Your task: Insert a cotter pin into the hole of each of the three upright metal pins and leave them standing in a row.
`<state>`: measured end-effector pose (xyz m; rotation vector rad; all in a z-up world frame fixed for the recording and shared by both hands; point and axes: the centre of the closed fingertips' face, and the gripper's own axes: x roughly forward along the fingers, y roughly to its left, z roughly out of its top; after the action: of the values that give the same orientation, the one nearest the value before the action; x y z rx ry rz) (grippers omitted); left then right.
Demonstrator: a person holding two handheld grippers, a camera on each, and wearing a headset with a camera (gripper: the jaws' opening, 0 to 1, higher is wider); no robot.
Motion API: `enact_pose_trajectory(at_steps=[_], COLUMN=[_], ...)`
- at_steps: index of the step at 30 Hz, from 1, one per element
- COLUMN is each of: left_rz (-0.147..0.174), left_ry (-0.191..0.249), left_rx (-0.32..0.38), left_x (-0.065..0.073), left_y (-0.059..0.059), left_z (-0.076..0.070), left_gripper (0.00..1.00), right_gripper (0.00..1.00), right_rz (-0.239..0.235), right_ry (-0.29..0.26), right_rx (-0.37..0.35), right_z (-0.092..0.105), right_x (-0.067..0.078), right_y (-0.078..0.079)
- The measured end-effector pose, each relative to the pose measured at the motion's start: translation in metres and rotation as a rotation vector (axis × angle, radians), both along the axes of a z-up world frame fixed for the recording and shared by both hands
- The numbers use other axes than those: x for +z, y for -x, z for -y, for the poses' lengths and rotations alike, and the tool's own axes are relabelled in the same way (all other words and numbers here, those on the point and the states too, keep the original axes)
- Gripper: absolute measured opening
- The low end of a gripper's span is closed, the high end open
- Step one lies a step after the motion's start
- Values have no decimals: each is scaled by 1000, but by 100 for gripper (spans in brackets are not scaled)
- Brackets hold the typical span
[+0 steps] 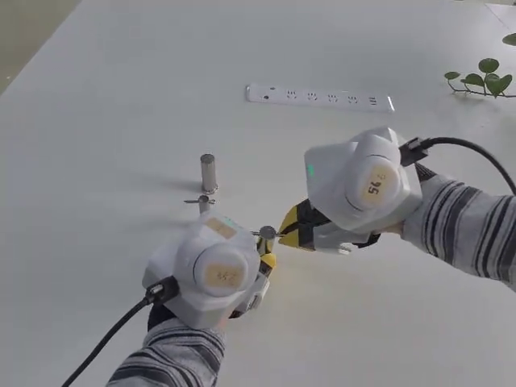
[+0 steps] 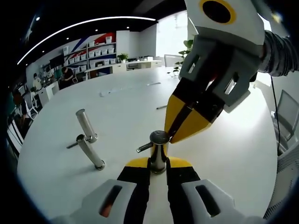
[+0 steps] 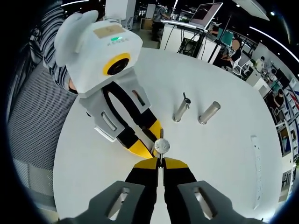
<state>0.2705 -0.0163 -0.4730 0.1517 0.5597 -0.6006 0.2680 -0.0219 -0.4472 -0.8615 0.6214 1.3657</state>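
Jaws of the left gripper [image 2: 158, 164] clamp the metal pin [image 2: 159, 148] upright so the right gripper [image 2: 174, 134], pinching the cotter pin [image 2: 144, 148], threads it.

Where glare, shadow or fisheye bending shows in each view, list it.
Head view: soft even light, faint shadow left of the far metal pin on the white table. Left gripper view: fisheye bows the ceiling light strip; the window is blown out. Right gripper view: the power strip curves with the edge.
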Motion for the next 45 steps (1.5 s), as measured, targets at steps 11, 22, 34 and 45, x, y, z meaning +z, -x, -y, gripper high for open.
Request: enact_pose_trajectory(at_steps=[11,22,34,45], left_rz=[-6,-9,-15,-17], left_ry=[13,27,26,22], left_rx=[0,8,9,5], left_x=[0,-1,-2,-2], left_y=[-1,-1,-1,0], left_z=[1,1,1,1], left_gripper=[9,9,9,10], right_gripper=[9,1,0,0], right_rz=[-26,-55,-34,-29], right_ry=[-31,-35,-38,-31], right_rx=[-61,-109,-93,-96], right_z=[5,17,11,9], right_x=[7,7,7,6], right_y=[0,-1,1,1])
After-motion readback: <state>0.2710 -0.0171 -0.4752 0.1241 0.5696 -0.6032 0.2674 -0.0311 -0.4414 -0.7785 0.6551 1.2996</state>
